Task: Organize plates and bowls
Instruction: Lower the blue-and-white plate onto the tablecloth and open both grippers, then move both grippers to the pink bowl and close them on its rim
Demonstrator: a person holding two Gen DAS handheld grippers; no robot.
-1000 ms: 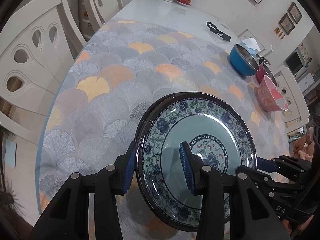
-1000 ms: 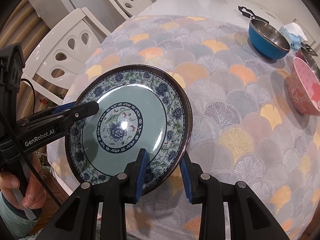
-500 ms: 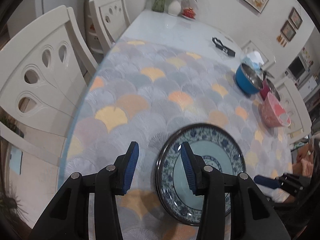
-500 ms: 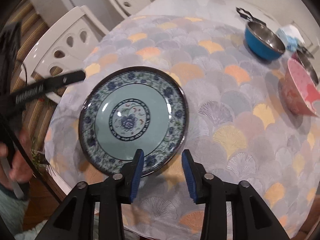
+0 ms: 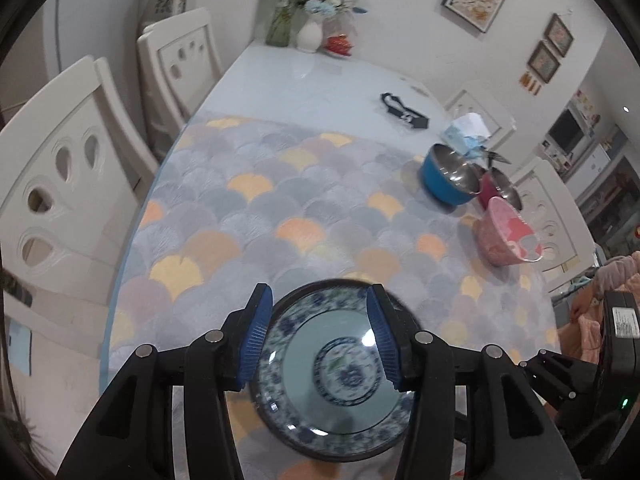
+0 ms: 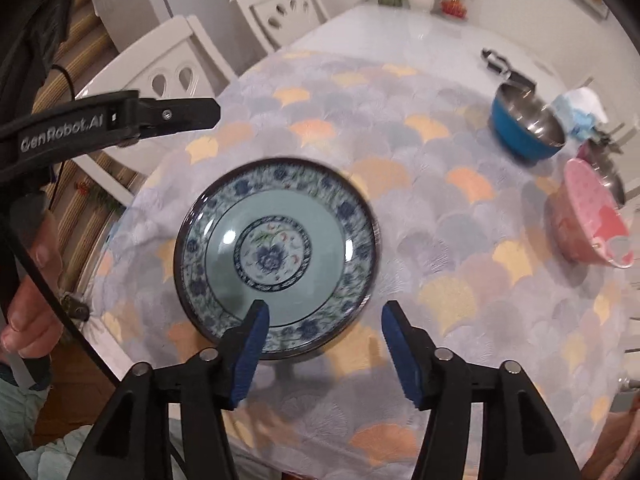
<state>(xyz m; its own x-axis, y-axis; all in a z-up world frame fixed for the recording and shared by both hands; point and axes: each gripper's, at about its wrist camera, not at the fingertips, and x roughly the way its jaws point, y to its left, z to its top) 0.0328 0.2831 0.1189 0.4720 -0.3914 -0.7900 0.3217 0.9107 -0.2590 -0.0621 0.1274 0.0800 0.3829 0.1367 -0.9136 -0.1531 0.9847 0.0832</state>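
Plate now lies flat on the patterned cloth near the counter front edge, free of both tools. A second ago both had its rim pinched. Left gripper is lifted clear, jaws opening, nothing pressed (plate only shows through the gap). Right gripper is opening too, pads off the rim. Placement looks done. Blue bowl, pink bowl and a steel one sit well apart at the far right, likely next.
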